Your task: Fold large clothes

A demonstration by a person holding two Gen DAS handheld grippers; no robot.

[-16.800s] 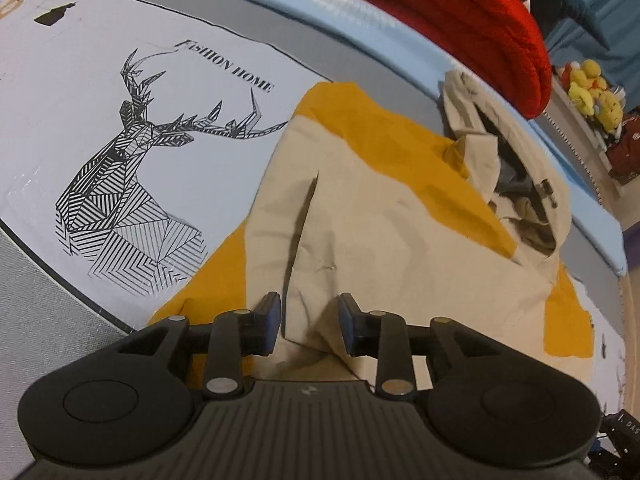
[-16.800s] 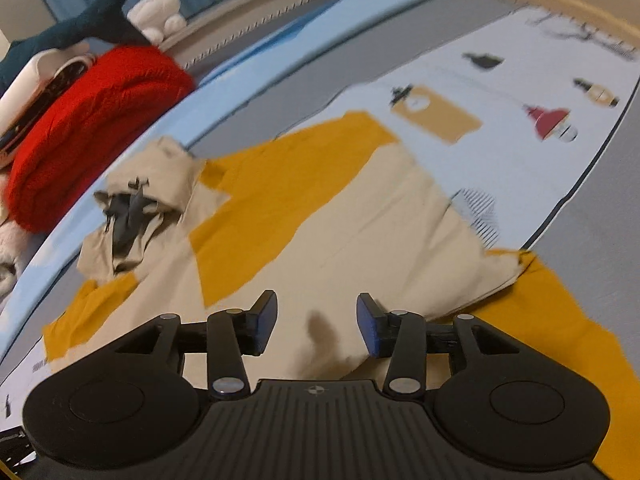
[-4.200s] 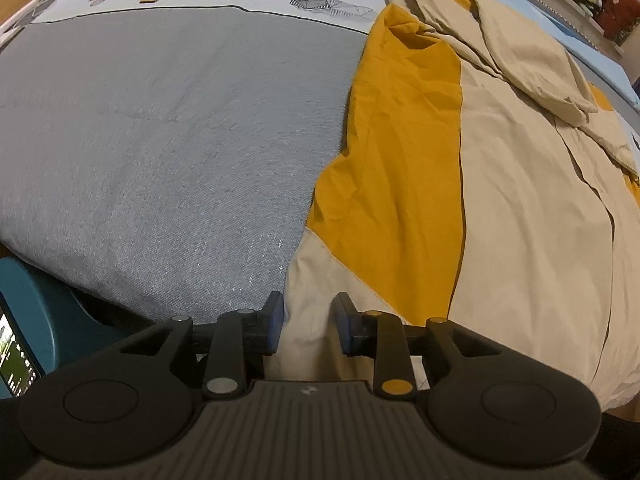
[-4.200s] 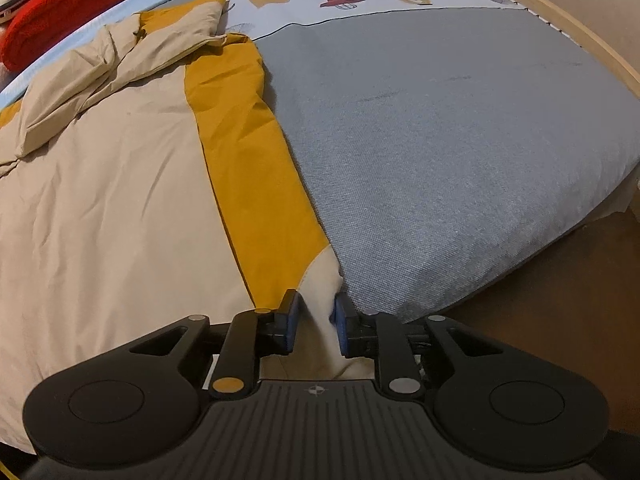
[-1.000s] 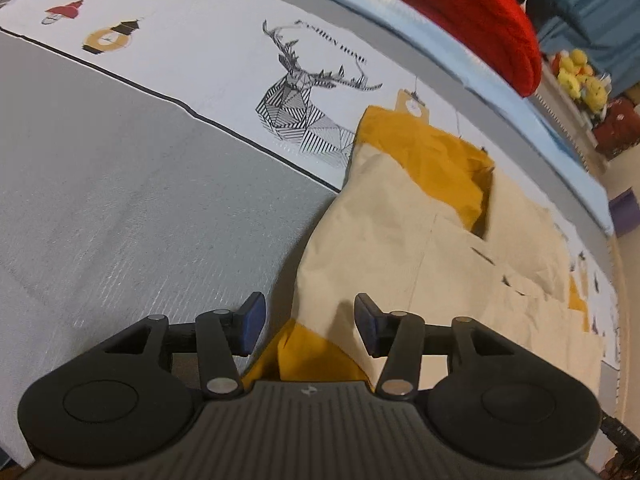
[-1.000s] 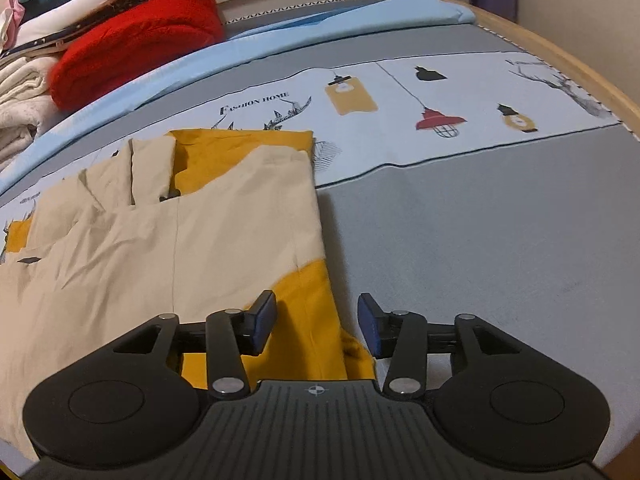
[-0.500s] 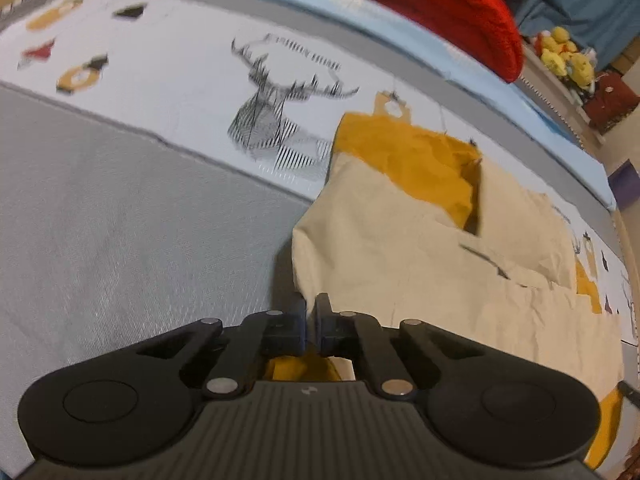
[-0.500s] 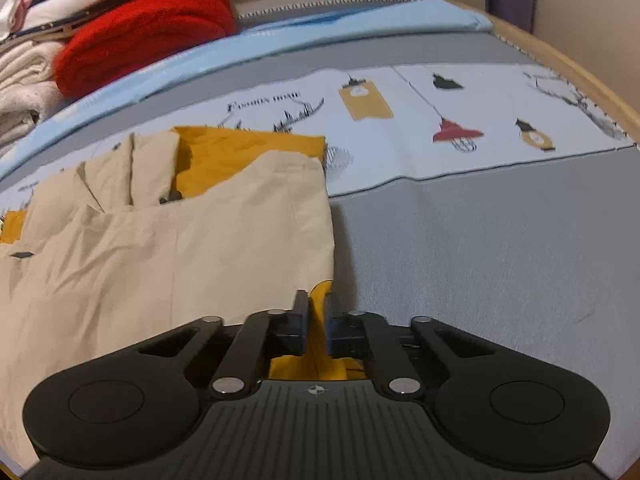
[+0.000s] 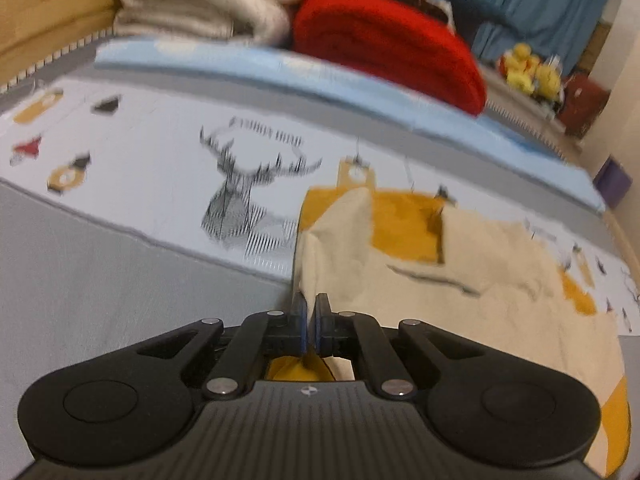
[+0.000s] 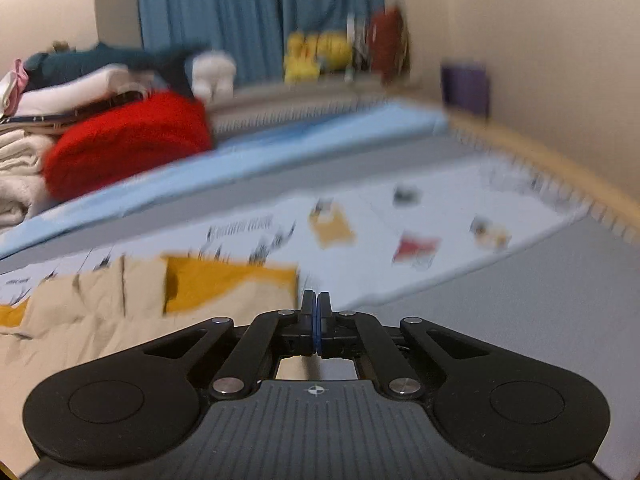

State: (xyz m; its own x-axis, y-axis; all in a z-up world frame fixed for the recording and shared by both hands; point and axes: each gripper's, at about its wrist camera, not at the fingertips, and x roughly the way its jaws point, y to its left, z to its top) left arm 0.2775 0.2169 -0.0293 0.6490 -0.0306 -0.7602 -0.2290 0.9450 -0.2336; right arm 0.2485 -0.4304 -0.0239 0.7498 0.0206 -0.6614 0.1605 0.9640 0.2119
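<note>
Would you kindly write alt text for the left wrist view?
The left gripper is shut on the near edge of a beige and mustard garment lying on a grey bedspread with a deer print; a red blanket sits behind.

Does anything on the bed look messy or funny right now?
Nothing is spilled or broken. The beige and yellow garment is only half folded: it lies crumpled and uneven on the bedspread, and its near left corner is pulled up, pinched in the left gripper. Both views are blurry.
</note>
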